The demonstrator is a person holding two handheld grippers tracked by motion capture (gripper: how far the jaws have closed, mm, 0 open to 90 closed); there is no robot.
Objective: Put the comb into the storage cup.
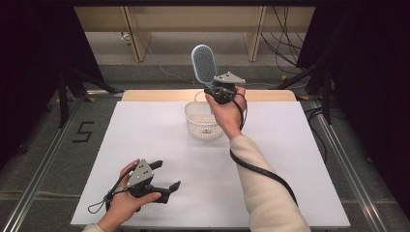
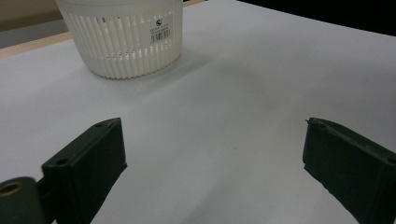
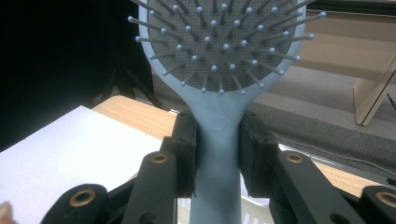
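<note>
Looks like a lab or recording studio: white-covered bench (image 1: 145,135) ringed by black curtains (image 1: 29,72), metal floor rails (image 1: 43,159), loose cables (image 1: 285,43) far right, taped "5" (image 1: 83,131) on grey carpet

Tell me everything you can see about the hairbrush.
The hairbrush is a light blue paddle brush, plastic by its look, with a grey cushion of ball-tipped bristles. It stands roughly upright, head up, above the white basket. The right gripper clamps the neck just under the head, a finger on each side. Nothing else touches it.
</note>
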